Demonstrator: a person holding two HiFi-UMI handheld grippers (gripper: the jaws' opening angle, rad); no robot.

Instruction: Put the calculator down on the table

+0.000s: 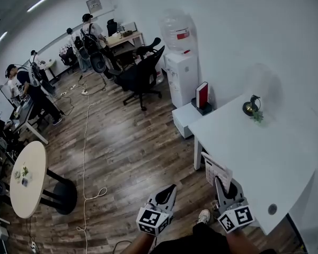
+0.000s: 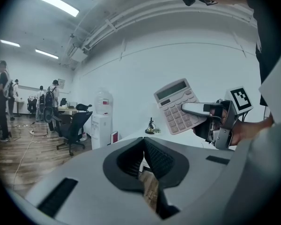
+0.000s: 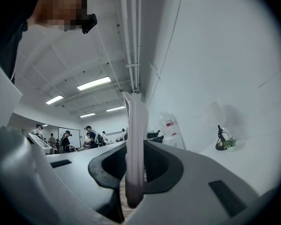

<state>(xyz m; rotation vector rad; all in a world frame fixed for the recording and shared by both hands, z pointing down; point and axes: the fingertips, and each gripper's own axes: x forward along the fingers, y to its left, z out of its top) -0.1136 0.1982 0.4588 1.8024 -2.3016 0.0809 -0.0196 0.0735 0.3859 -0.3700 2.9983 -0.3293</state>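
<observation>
A pale pink calculator [image 1: 216,169] is clamped upright in my right gripper [image 1: 222,184], which is shut on it just off the near left corner of the white table [image 1: 265,152]. In the right gripper view the calculator [image 3: 133,149] stands edge-on between the jaws. The left gripper view shows its keys and display [image 2: 178,106] held up in the air by the right gripper [image 2: 189,109]. My left gripper [image 1: 168,190] hangs over the wooden floor to the left of the right one, with its jaws together and nothing in them.
A small dark ornament with a plant [image 1: 252,108] stands at the table's far side. A water dispenser [image 1: 181,70], a red box [image 1: 202,95] and a black office chair [image 1: 140,77] lie beyond. A round table [image 1: 27,179], a floor cable [image 1: 85,157] and several people are at the left.
</observation>
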